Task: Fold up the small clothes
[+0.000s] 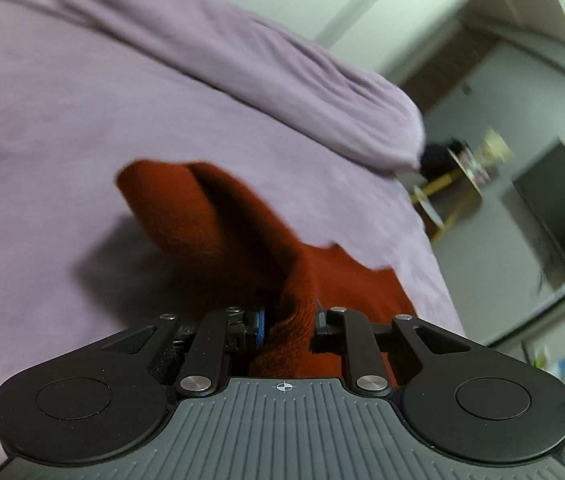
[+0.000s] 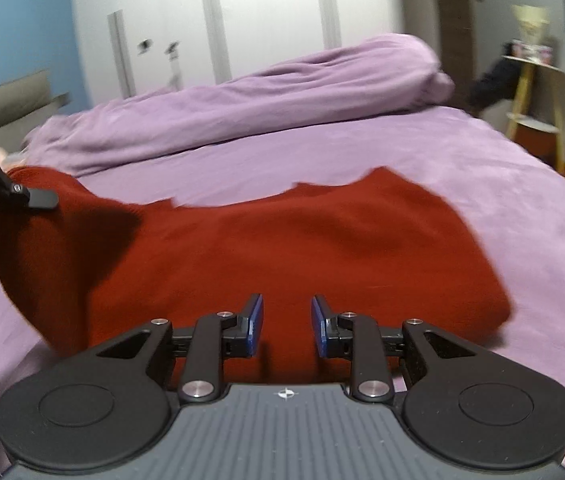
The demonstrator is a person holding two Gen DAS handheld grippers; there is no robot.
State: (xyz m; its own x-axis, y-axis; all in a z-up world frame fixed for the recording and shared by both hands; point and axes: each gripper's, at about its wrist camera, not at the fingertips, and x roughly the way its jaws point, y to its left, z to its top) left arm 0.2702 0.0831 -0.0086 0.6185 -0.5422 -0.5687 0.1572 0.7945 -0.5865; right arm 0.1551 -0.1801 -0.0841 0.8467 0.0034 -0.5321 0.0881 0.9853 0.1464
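Note:
A dark red knit garment (image 2: 282,248) lies on the purple bed sheet (image 2: 482,184). My left gripper (image 1: 288,320) is shut on a bunched fold of the garment (image 1: 202,216) and lifts that part off the sheet. It also shows at the left edge of the right wrist view (image 2: 38,199), holding the garment's raised left end. My right gripper (image 2: 286,322) is open and empty, hovering just over the near edge of the garment, with blue pads (image 2: 256,320) apart.
A rumpled purple duvet (image 2: 242,100) lies along the far side of the bed. A small yellow-legged side table (image 2: 534,92) stands past the bed's right edge, near a dark TV (image 1: 562,208). White wardrobe doors (image 2: 218,20) stand behind.

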